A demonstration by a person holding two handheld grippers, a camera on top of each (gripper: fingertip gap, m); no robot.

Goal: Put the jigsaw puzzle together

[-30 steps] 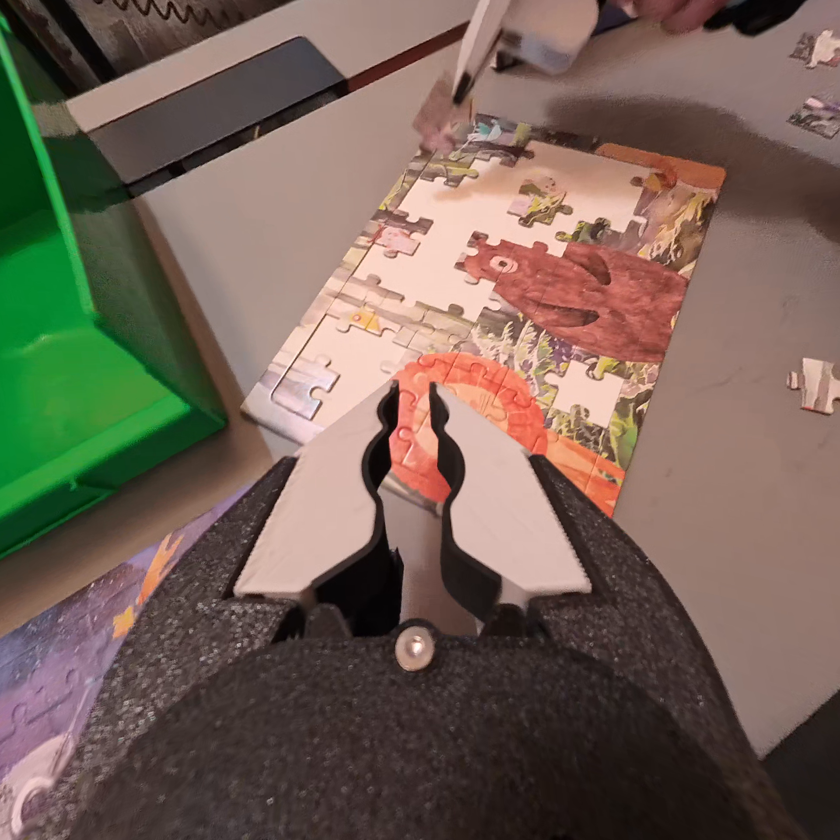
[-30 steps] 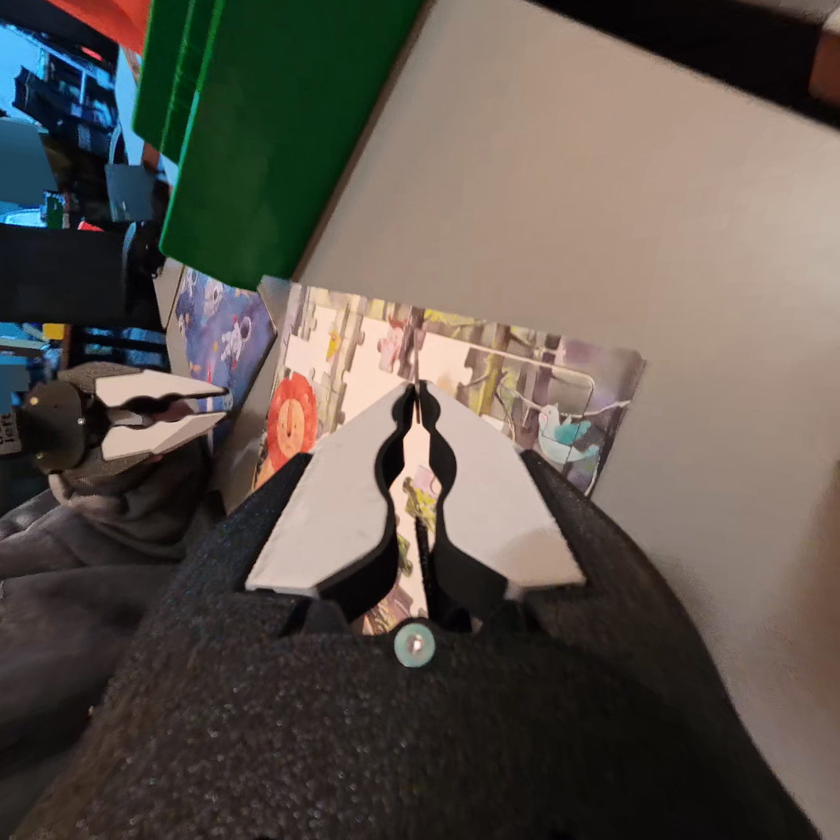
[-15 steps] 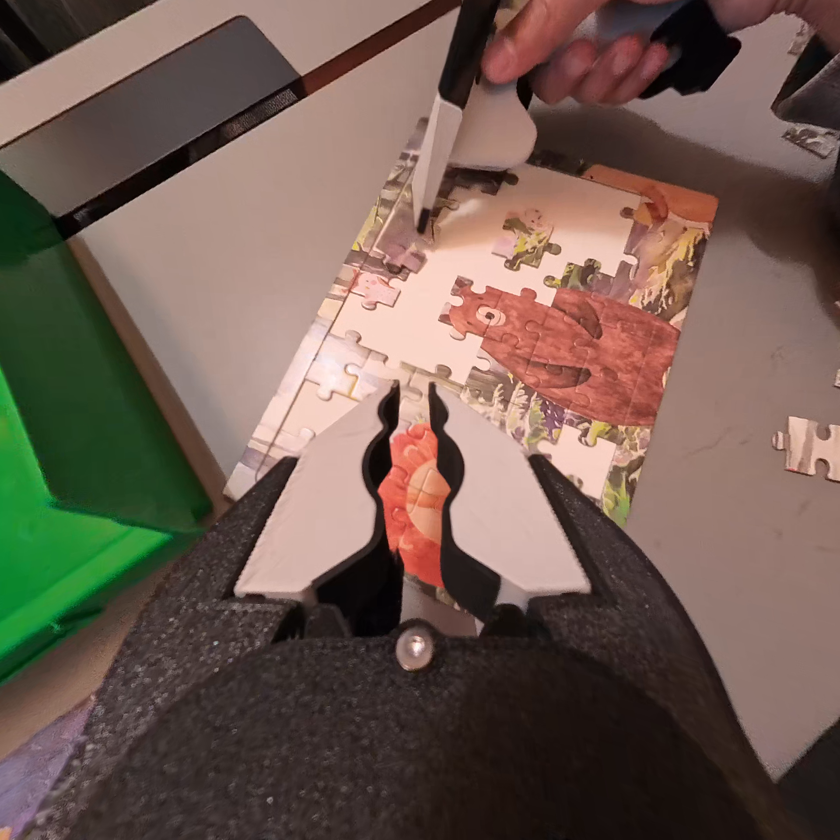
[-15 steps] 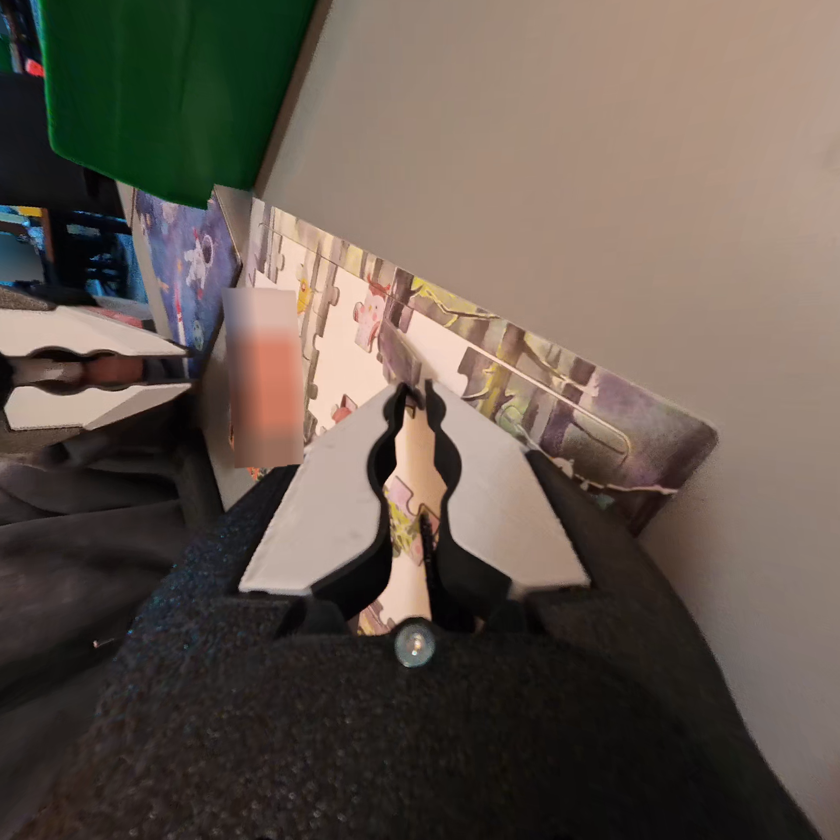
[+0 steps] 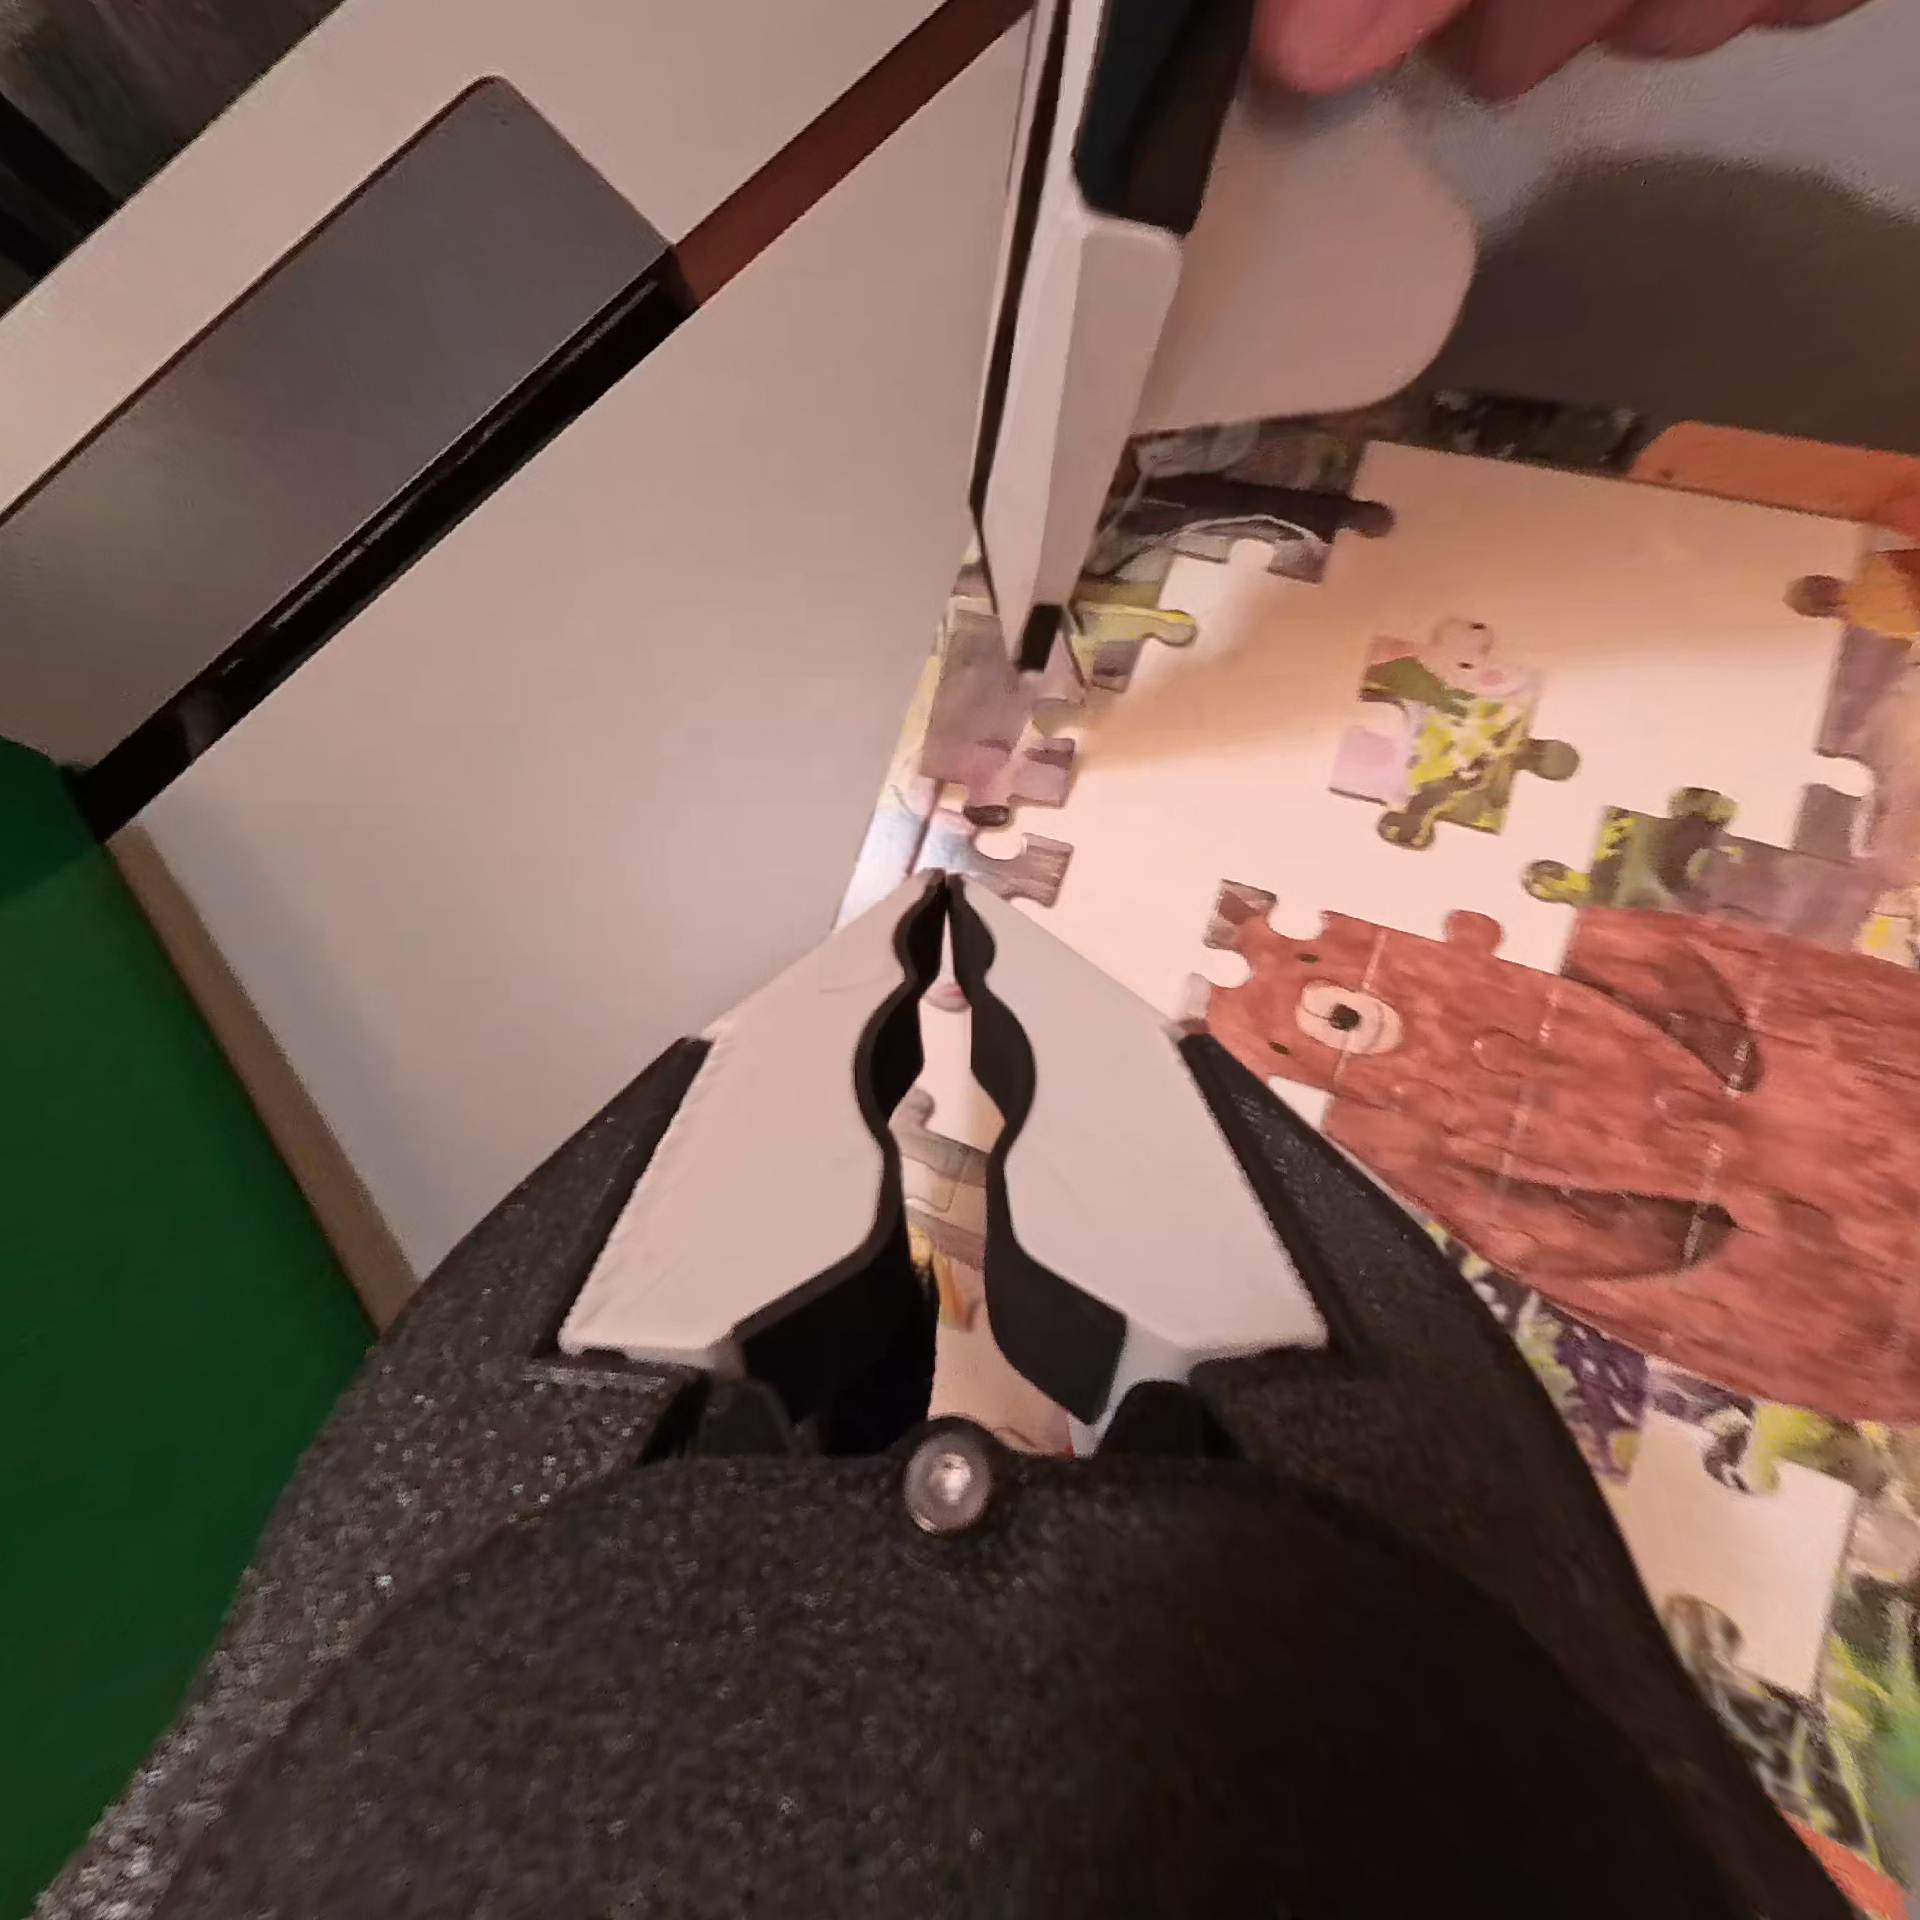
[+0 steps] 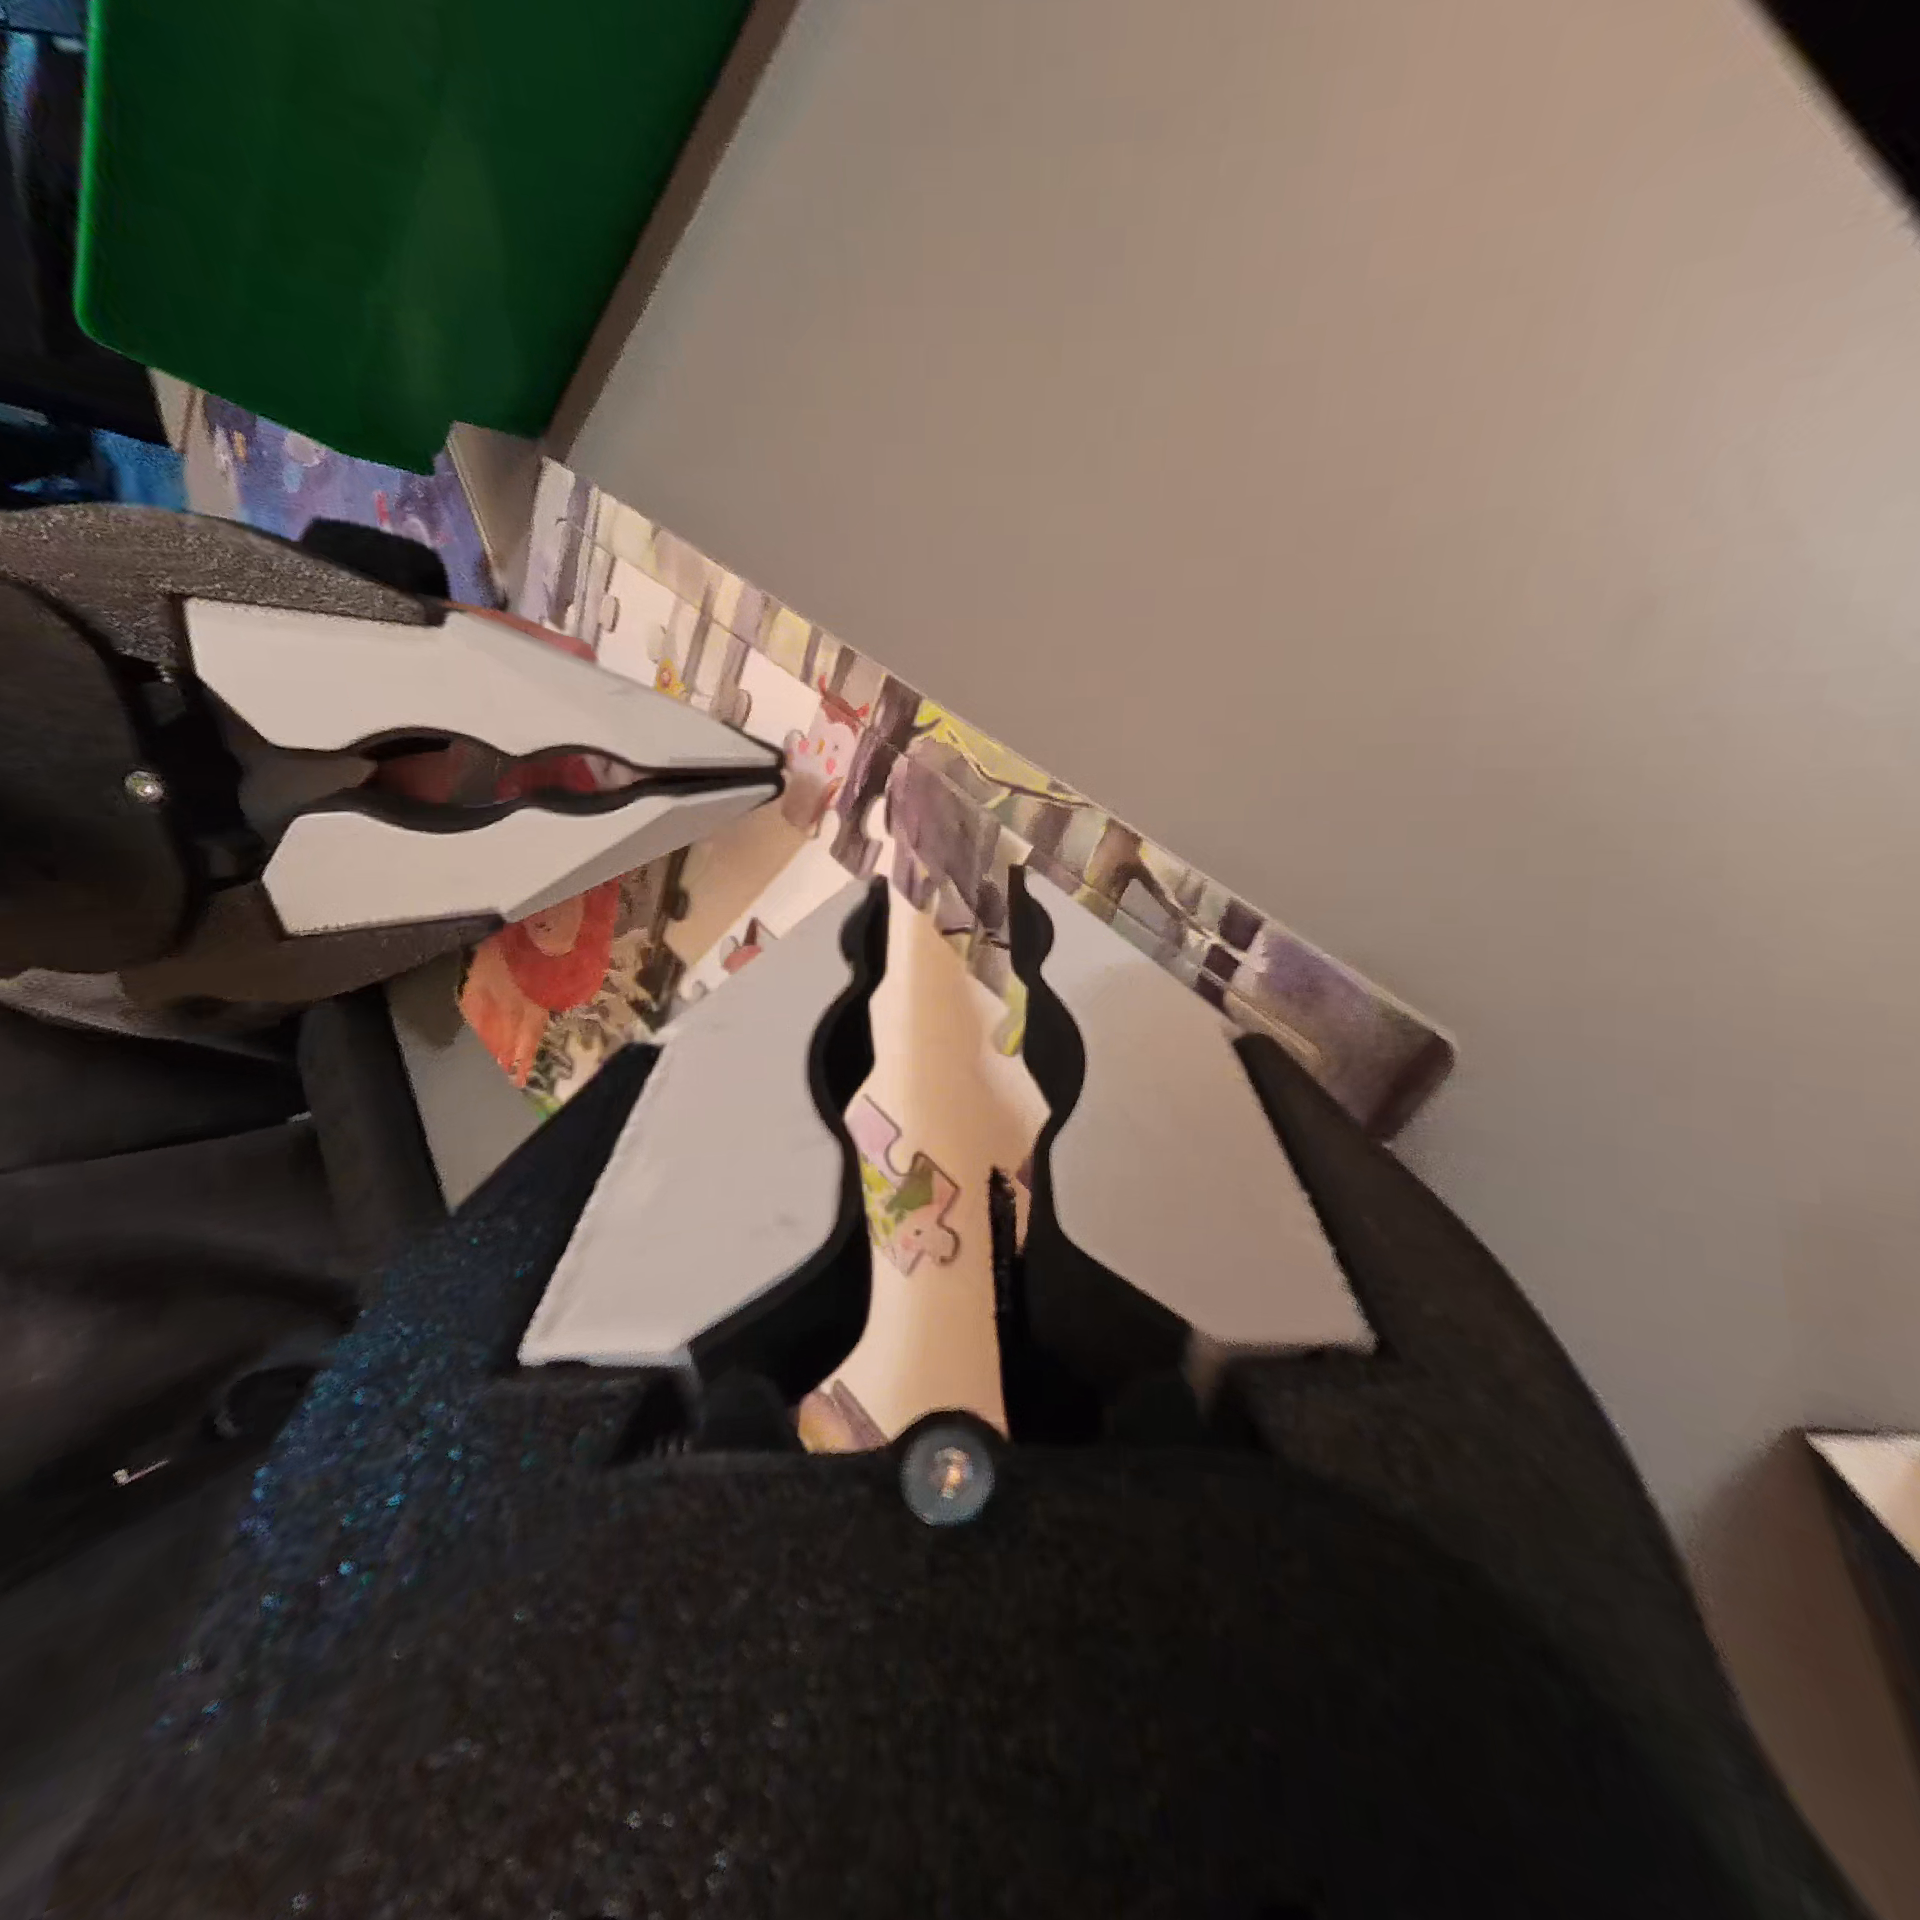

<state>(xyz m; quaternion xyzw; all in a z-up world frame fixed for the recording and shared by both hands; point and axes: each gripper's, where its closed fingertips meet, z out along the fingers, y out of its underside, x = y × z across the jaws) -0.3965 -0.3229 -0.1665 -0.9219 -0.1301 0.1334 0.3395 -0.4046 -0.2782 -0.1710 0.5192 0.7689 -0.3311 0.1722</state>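
Note:
The jigsaw board [image 5: 1299, 831] lies on the grey table, partly filled, with a brown bear [image 5: 1558, 1101] put together on it. My right gripper [image 5: 1039, 649] comes down from above and stands over a purple-grey piece [image 5: 987, 727] at the board's left border. In the right wrist view my right gripper [image 6: 945, 881] is open, and the piece [image 6: 940, 831] lies just beyond its tips. My left gripper [image 5: 943, 883] is shut and empty, with its tips just short of that piece. It also shows in the right wrist view [image 6: 774, 779], pointing at the border.
A green bin [image 5: 156, 1143] stands left of the board [image 6: 364, 208]. A loose green and pink piece [image 5: 1444, 748] lies on the bare middle of the board. A dark panel [image 5: 343, 395] sits at the table's far edge. A purple picture [image 6: 312, 488] lies under the bin. About 5 cm separates my left fingertips from my right.
My right gripper came down to the board's left border and opened, letting go of the purple-grey piece. My left gripper moved forward along the board and shut.

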